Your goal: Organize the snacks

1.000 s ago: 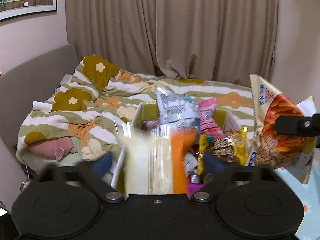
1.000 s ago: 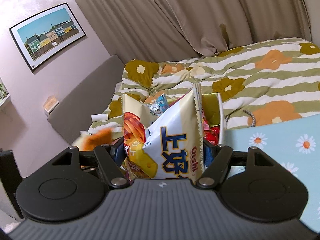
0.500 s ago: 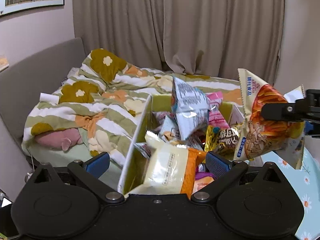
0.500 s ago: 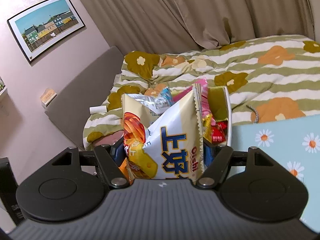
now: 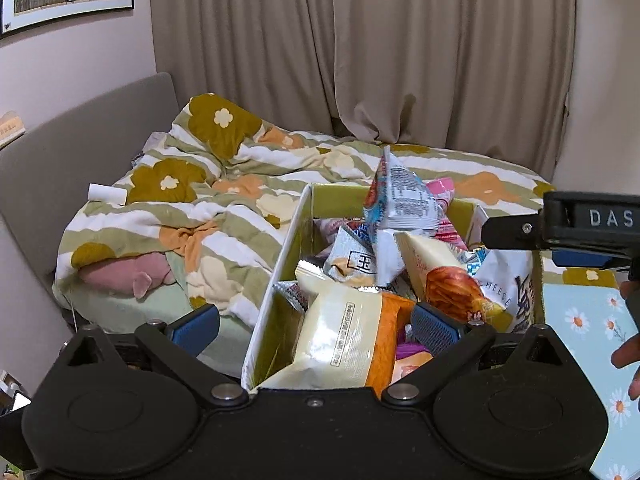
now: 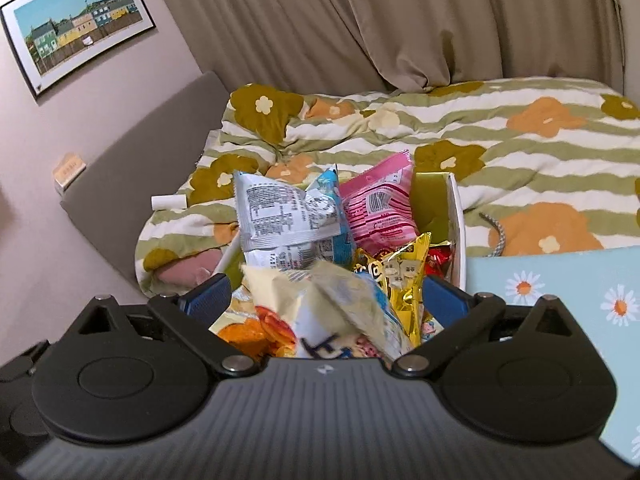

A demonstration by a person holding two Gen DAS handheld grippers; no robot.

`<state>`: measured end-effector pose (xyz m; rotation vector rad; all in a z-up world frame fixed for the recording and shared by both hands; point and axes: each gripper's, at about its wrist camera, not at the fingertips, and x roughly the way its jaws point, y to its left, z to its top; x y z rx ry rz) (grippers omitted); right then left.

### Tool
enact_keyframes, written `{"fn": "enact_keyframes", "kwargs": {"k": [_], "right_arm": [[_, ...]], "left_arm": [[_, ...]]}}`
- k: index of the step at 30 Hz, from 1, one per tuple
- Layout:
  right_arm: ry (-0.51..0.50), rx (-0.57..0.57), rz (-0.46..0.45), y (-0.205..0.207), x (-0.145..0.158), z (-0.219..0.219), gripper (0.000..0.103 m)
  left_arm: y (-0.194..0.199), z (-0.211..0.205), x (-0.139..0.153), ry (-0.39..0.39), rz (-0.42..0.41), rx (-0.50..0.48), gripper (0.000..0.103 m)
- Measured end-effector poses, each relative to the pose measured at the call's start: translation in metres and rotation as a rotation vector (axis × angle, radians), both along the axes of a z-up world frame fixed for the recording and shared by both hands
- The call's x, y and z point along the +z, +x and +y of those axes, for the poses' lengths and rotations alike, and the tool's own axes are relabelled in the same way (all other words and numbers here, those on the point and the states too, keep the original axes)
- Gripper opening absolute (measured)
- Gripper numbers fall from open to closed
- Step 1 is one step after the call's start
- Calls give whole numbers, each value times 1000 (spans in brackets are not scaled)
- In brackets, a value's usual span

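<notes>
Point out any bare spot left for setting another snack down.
The box is heaped with snack bags above its rim; only a sliver shows along its left wall. Bare room: the daisy-print surface right of the box, and the striped quilt left of it.

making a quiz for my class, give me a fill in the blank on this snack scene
1. The snacks are piled in a box whose inside is ____.
2. The gold foil packet sits to the ____ of the pink packet in the right wrist view.
3. Both the left gripper and the right gripper are ____.

Missing words: green; right; open
</notes>
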<state>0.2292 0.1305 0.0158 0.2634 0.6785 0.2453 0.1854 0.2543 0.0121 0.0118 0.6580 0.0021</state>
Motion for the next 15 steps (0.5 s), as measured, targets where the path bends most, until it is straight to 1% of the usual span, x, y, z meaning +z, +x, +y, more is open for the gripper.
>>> {"fn": "enact_keyframes", "kwargs": {"k": [5, 11, 15], "right_arm": [[-15, -6, 4, -6, 0, -3, 103], [-21, -18, -19, -16, 10, -10, 103], [-19, -23, -40, -26, 20, -18, 103]], "left_arm": [[-1, -3, 3, 8, 0, -5, 103], [-8, -5, 12, 16, -19, -12, 103], [-17, -8, 25, 18, -33, -10, 103]]}}
